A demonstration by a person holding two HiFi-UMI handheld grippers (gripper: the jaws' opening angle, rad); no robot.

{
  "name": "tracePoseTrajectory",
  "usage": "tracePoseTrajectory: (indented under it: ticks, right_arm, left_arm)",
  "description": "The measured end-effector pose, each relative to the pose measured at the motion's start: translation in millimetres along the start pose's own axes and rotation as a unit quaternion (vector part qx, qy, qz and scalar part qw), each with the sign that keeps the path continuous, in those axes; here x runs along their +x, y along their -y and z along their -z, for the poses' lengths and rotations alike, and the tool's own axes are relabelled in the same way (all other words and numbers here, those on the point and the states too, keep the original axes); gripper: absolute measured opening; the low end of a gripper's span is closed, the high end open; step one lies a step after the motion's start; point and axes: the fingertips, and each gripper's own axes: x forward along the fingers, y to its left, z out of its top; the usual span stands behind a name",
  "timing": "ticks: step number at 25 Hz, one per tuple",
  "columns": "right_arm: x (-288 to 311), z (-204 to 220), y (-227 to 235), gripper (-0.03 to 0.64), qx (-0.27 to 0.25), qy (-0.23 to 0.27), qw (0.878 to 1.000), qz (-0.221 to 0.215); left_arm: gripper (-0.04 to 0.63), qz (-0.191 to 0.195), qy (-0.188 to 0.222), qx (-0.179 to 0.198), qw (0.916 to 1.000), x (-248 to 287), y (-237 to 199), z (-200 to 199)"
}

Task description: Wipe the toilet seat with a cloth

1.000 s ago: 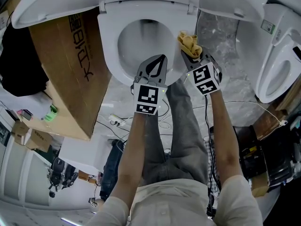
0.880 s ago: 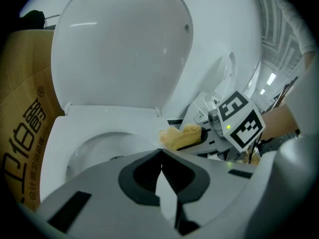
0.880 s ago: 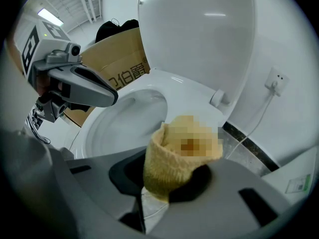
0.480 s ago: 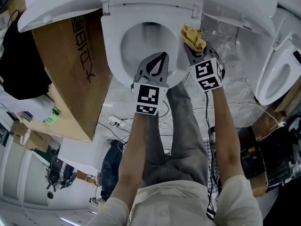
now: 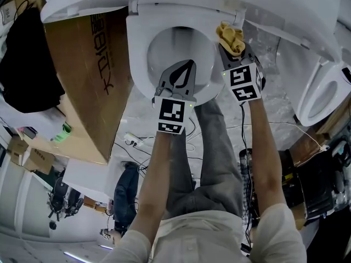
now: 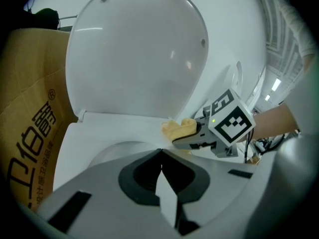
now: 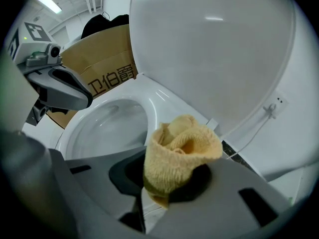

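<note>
Now the right gripper (image 7: 167, 190) is clamped on the cloth (image 7: 182, 151), a yellow bunch that sticks out past its jaws. A second ago the bunch hung over the right side of the seat (image 5: 137, 51); it has since moved back along that side and is close to the seat's right hinge, near the foot of the raised lid (image 6: 134, 59). The left gripper (image 5: 187, 71) has barely shifted: its jaws are pressed together with nothing between them, above the front of the seat and the bowl opening. No view settles whether the cloth touches the seat. The cloth's lower end is buried between the jaws. Left of the seat a cardboard box (image 5: 88, 86) runs out of frame, and right of it a second toilet (image 5: 323, 89) is cut off.
</note>
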Motion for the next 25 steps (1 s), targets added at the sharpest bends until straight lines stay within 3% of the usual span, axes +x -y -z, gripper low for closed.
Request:
tracePoseTrajectory:
  ticks: [25]
  right_arm:
    - [38,-80,-24,0.084,-0.093,0.004,0.996,-0.012]
  left_arm:
    - [0.014,-0.053,0.045,-0.045,0.9966,-43,-59,-9]
